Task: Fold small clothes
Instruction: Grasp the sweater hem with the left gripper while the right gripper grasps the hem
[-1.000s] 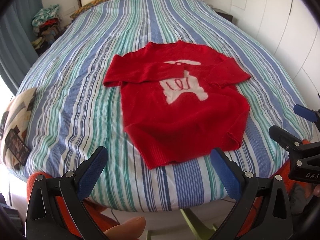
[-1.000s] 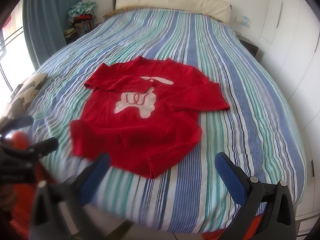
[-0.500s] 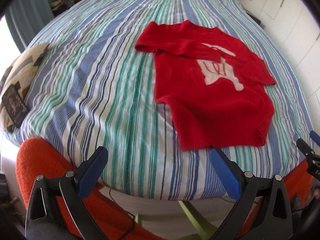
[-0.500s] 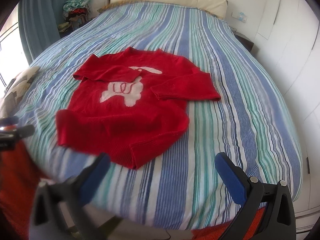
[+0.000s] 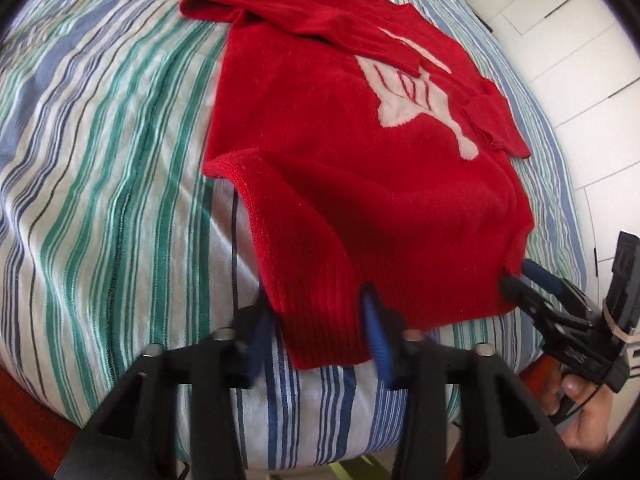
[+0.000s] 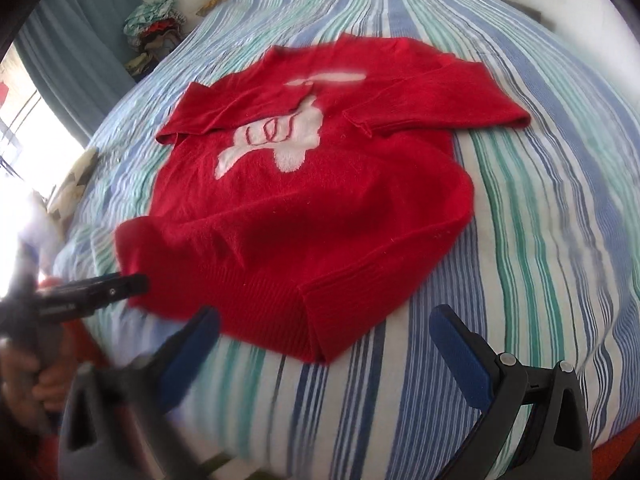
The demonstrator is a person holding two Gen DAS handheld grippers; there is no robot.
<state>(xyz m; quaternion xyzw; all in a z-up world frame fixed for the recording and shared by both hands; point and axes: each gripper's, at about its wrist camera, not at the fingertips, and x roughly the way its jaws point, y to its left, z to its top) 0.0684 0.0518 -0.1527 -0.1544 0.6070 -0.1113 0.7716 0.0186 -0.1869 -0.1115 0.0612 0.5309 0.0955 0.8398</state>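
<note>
A red sweater with a white animal motif lies face up on the striped bedspread, both sleeves folded across its chest. My left gripper is at the near hem, its jaws closing with the ribbed left hem corner pinched between the blue pads. In the right wrist view the left gripper reaches that same corner from the left. My right gripper stands wide, its jaws starting to close. The sweater's right hem corner lies between the fingers, apart from the pads. The right gripper meets that corner in the left wrist view.
The bed's near edge runs just under both grippers. A patterned cushion lies at the bed's left edge. A heap of clothes sits by the blue curtain. White wardrobe doors line the right side. A hand holds the right gripper.
Both grippers came down and in toward the sweater's near hem. The left jaws went from wide to closed around the hem corner. The right jaws narrowed slightly.
</note>
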